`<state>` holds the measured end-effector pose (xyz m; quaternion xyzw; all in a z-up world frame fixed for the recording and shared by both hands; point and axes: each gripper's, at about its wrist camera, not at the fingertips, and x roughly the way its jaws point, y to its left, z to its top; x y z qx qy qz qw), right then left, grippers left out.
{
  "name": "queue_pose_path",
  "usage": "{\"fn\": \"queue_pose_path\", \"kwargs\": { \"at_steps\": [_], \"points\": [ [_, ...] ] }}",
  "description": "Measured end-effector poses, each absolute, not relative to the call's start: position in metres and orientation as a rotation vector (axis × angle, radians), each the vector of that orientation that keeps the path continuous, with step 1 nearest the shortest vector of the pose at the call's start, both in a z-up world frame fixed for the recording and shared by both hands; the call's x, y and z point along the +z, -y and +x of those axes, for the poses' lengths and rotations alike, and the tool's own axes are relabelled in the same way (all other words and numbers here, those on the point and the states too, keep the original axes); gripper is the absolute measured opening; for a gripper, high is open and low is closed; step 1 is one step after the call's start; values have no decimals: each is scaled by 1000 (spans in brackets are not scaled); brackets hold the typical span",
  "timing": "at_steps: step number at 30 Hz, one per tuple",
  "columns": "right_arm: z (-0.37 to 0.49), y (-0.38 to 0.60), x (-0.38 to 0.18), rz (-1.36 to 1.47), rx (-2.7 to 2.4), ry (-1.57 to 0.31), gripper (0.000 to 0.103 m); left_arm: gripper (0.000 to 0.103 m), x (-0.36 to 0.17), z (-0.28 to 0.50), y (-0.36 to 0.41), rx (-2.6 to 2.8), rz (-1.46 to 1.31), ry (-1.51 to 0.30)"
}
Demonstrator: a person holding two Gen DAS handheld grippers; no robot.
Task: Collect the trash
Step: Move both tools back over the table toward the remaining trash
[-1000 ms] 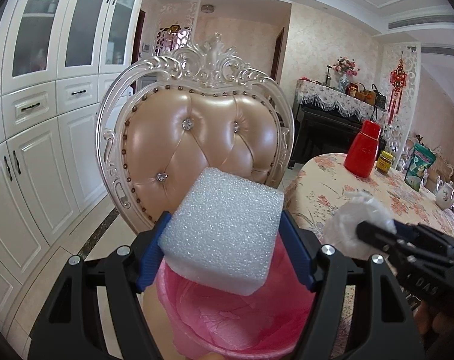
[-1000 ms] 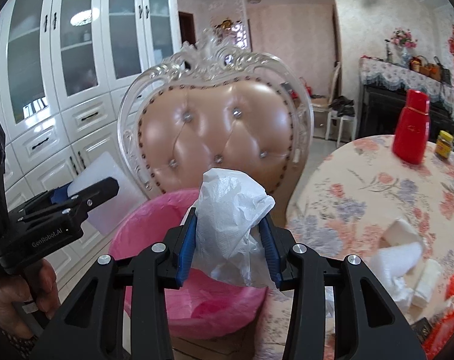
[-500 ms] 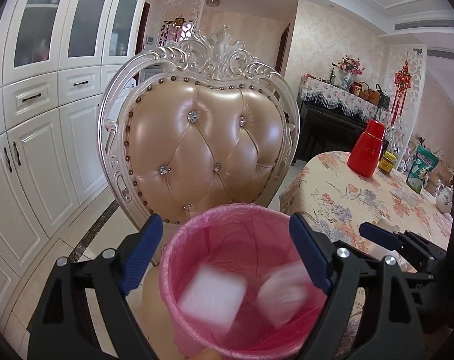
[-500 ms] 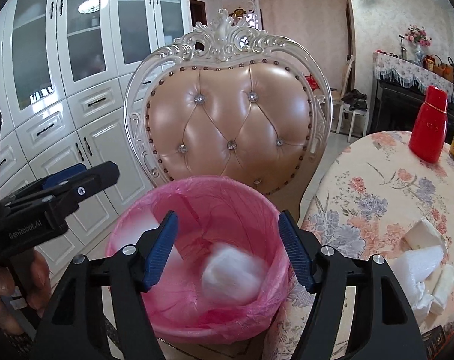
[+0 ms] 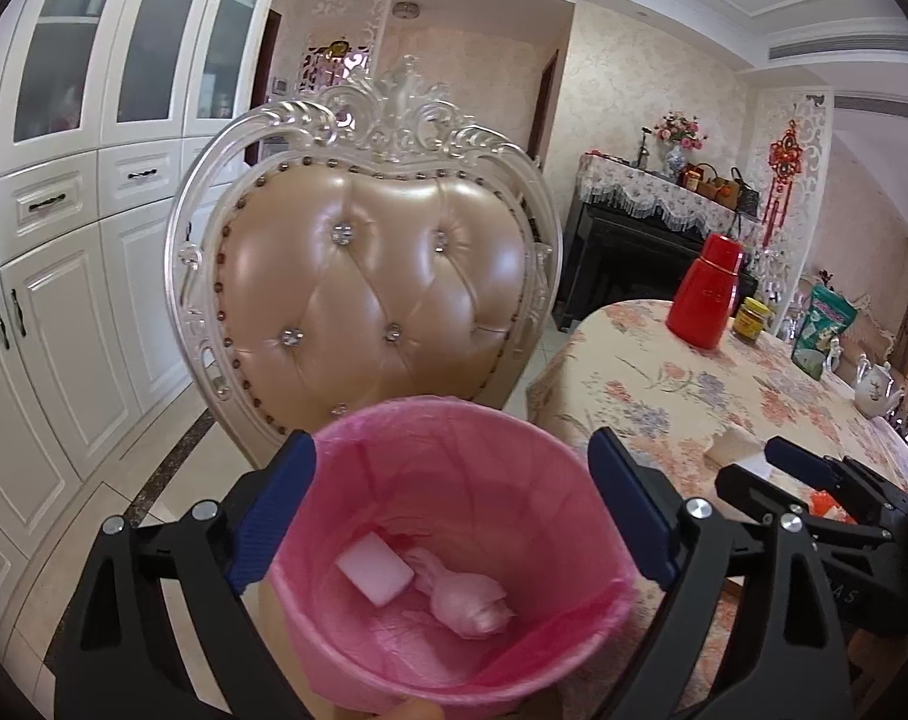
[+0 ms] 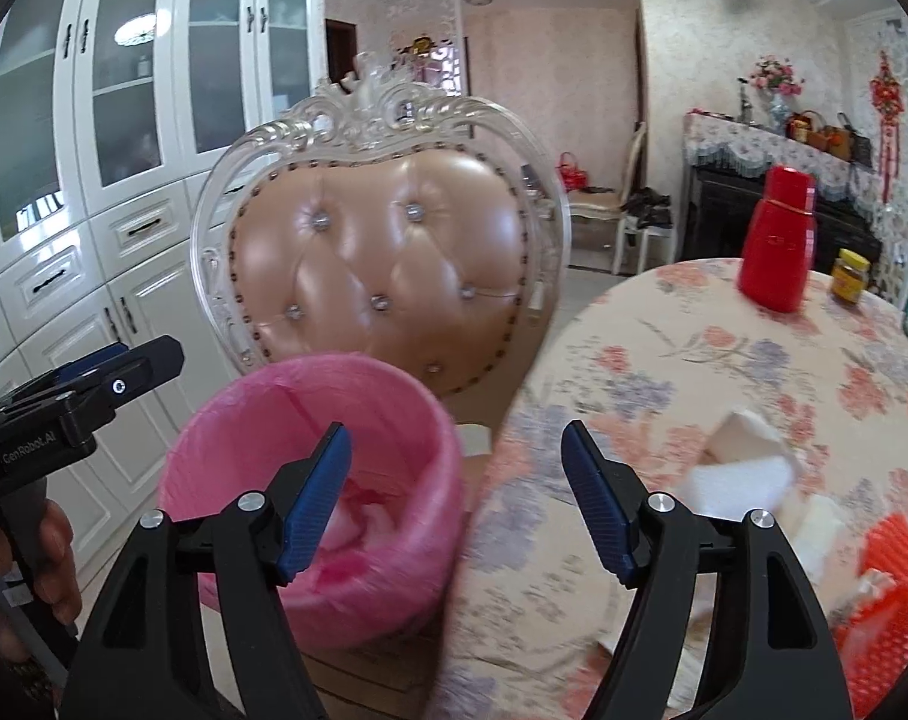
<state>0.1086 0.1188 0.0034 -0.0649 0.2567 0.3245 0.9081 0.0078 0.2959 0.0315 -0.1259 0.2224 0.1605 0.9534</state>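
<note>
A pink-lined trash bin point(image 5: 514, 480) stands on the seat of a chair, just below my left gripper point(image 5: 451, 450). Its jaws are opening, with nothing between them. At the bottom of the bin lie a white foam block point(image 5: 375, 567) and a crumpled plastic wad point(image 5: 466, 600). My right gripper point(image 6: 454, 438) hangs between the bin point(image 6: 364, 600) and the table edge. Its jaws are also opening and hold nothing. White foam pieces point(image 6: 748, 468) and red mesh netting point(image 6: 892, 564) lie on the table to its right. A hand holds the left gripper point(image 6: 136, 360) at the left edge.
An ornate padded chair point(image 5: 364, 300) rises behind the bin. The floral-cloth table point(image 6: 724, 372) carries a red flask point(image 6: 778, 246), a yellow-lidded jar point(image 6: 850, 276), a green bag point(image 5: 826, 330) and a teapot point(image 5: 874, 390). White cabinets point(image 5: 52, 300) line the left wall.
Both grippers opened. The foam block left the left gripper and the plastic wad left the right one, and both dropped into the bin. The right gripper then swung right toward the table.
</note>
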Motion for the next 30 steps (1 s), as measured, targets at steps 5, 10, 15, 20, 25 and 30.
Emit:
{"fn": "queue_pose_path", "kwargs": {
  "at_steps": [5, 10, 15, 20, 25, 30],
  "points": [
    [104, -77, 4, -144, 597, -510, 75, 94, 32, 10, -268, 280, -247, -449],
    [103, -33, 3, -149, 516, -504, 79, 95, 33, 16, -233, 216, -227, -454],
    [104, 15, -5, -135, 421, -516, 83, 95, 30, 22, -204, 166, -221, -463],
    [108, 61, -14, -117, 341, -539, 84, 96, 29, 31, -170, 110, -202, -475],
    [111, 95, -27, -99, 302, -570, 85, 98, 27, 39, -140, 59, -182, -491],
    [113, 112, -35, -97, 304, -594, 85, 98, 22, 46, -116, 17, -167, -508]
  ]
}}
